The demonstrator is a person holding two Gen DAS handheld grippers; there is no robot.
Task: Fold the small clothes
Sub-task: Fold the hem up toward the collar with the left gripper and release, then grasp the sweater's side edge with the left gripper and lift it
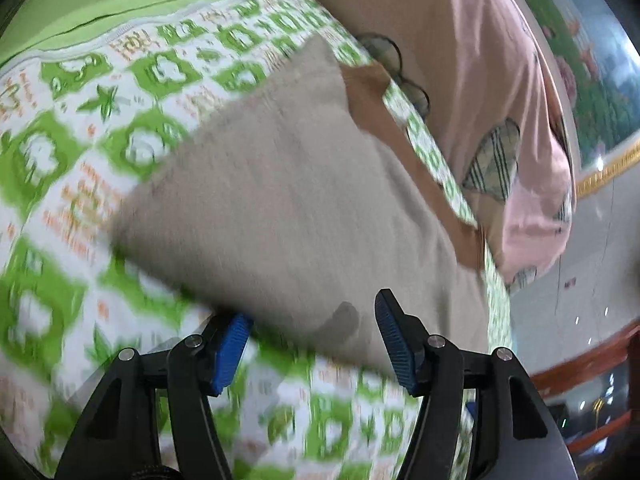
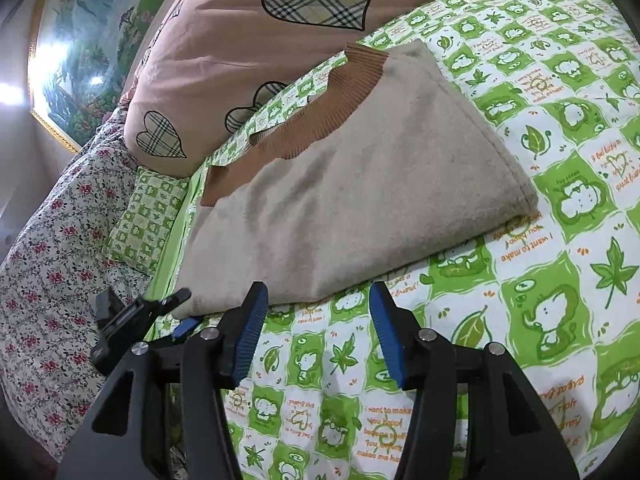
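Note:
A small beige fleece garment with brown ribbed trim lies folded on the green-and-white printed bedsheet. My right gripper is open and empty, just in front of the garment's near edge. My left gripper is open at a near corner of the garment, its fingers astride the edge without closing on it. The left gripper also shows in the right wrist view, at the garment's left corner. The left wrist view is blurred.
A pink pillow with plaid hearts lies behind the garment. A floral blanket and a small green checked pillow lie at the left. A framed landscape painting hangs on the wall.

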